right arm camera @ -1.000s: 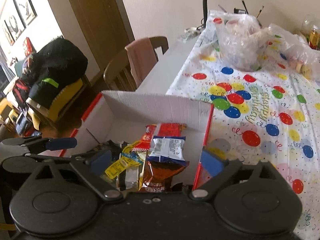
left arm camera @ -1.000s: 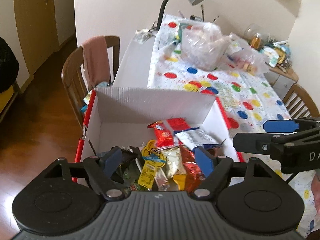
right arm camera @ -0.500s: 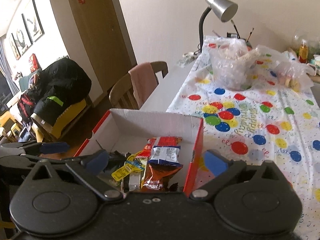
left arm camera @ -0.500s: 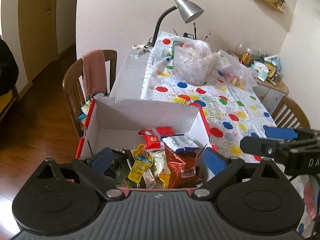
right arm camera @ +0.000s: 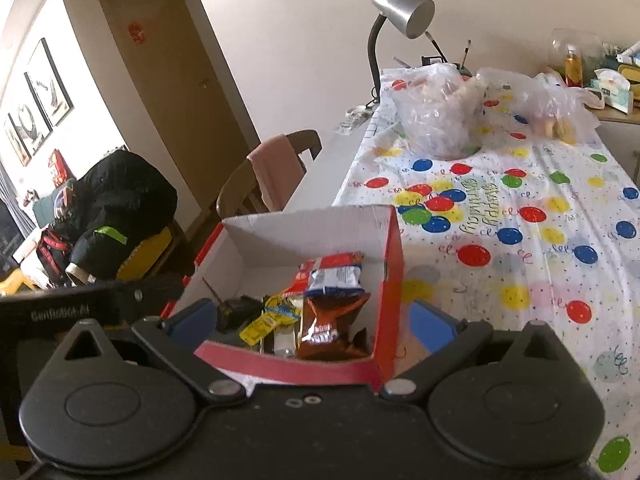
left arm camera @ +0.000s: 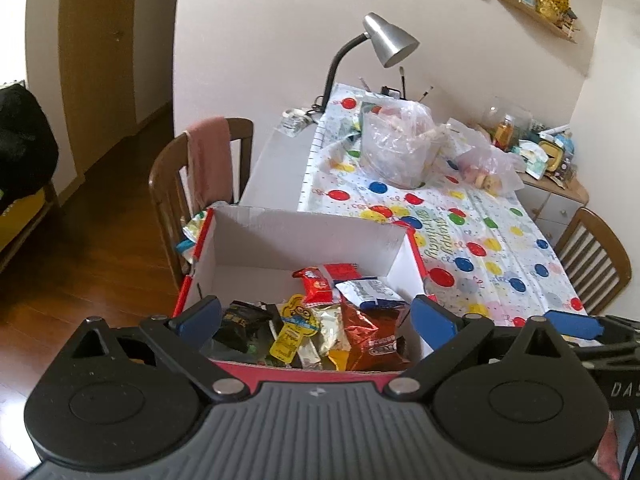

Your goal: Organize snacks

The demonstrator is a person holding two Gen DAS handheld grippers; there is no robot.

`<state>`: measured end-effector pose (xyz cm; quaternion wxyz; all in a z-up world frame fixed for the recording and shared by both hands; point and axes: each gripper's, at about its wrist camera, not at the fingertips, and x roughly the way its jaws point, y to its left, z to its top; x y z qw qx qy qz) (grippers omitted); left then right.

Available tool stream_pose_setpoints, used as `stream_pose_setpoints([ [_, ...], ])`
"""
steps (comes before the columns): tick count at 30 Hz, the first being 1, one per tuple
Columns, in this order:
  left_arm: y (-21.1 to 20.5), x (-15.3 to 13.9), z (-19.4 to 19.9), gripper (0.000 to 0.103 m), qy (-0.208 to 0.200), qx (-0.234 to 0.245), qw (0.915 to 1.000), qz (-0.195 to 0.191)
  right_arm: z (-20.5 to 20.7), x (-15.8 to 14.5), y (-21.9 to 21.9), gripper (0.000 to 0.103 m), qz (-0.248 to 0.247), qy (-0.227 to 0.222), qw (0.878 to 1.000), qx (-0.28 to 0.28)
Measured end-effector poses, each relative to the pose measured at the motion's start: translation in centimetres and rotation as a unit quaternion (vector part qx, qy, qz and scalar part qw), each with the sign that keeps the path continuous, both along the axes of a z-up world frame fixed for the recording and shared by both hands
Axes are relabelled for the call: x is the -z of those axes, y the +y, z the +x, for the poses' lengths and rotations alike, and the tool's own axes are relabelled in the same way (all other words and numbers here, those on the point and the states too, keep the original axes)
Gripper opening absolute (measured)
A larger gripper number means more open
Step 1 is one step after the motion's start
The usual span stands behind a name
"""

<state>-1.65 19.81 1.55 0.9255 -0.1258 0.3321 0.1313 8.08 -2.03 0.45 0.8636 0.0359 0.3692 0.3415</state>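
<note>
1. The snacks lie heaped in the near half of the red-and-white cardboard box (left arm camera: pixel 304 236), which sits at the near left corner of the table (left arm camera: pixel 276 168), beside the balloon-print tablecloth (left arm camera: pixel 472 216). The far half of the box floor is bare.
2. The left gripper (left arm camera: pixel 316 318) has just been opening and now stands wide, nothing between its blue pads; it hangs above the box's near rim. The right gripper (right arm camera: pixel 312 320) is also spread wide and empty, straddling the box's near right corner.
3. Risk: the box looks close to the table edge, with a wooden chair (left arm camera: pixel 188 184) and open floor to its left. A push on the near wall could slide it off.
4. Risk: the brown chip bag (left arm camera: pixel 370 332) and blue-and-white packet (left arm camera: pixel 370 290) are stacked loosely; pinching one may drag out its neighbour or the yellow Minions packet (left arm camera: pixel 294 330).
5. Only the left view shows a wall shelf (left arm camera: pixel 536 12) and a 2nd chair (left arm camera: pixel 596 260) at the far right.
6. Only the right view shows the box's red outer side, framed pictures (right arm camera: pixel 40 96), and a black jacket (right arm camera: pixel 120 200) piled on yellow furniture.
</note>
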Motion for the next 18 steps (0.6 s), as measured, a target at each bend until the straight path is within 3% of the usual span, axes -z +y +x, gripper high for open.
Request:
stream_pose_setpoints([
  [5, -0.4, 0.3, -0.3, 0.102, 0.010, -0.005, 0.9999, 0.006, -1.1, -0.3, 0.0, 0.103, -0.013, -0.035, 0.999, 0.005],
  [18, -0.9, 0.3, -1.7, 0.102, 0.002, -0.018, 0.9998, 0.007, -2.0, -0.5, 0.2, 0.103, -0.007, -0.044, 0.999, 0.008],
])
